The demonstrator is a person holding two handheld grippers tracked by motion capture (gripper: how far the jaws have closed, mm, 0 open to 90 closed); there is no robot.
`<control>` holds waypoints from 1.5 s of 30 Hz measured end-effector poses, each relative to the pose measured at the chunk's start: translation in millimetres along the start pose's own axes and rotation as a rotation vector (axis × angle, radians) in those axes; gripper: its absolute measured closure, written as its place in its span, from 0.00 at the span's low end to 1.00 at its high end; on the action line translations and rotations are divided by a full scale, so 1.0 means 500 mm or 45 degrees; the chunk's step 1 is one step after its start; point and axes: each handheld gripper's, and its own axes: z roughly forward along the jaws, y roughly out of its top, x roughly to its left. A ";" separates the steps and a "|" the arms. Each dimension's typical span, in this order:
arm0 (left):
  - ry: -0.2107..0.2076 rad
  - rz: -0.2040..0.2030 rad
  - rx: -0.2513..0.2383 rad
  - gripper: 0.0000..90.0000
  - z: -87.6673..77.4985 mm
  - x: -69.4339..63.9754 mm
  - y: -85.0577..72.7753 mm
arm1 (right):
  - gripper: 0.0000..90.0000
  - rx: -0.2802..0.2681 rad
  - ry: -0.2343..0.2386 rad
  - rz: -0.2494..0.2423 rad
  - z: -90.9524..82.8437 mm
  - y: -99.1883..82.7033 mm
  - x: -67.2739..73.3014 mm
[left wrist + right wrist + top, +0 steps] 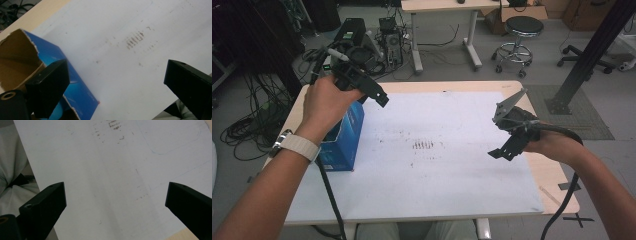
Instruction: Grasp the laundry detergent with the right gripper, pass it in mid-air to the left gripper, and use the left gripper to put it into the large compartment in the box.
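A blue cardboard box stands at the left side of the table with its torn top open; the brown inside of the blue box shows in the left gripper view. My left gripper hovers over the box's far right corner, jaws wide apart with nothing between them. On the right, my right gripper hangs just above the white sheet, open and empty. A patch of dark smudges marks the sheet's middle.
The white sheet covers most of the wooden table. On the floor behind are computer gear and cables, a desk and a stool. A black post slants at the right.
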 end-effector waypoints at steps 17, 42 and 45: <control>-0.128 0.318 0.045 0.08 0.049 -0.086 0.047 | 0.04 0.050 0.029 -0.005 0.005 0.019 -0.010; -0.237 0.615 0.096 0.08 0.113 -0.140 0.084 | 0.04 0.081 0.051 -0.013 0.011 0.045 -0.036; -0.248 0.626 0.090 0.08 0.116 -0.145 0.091 | 0.04 0.087 0.056 -0.013 0.013 0.046 -0.037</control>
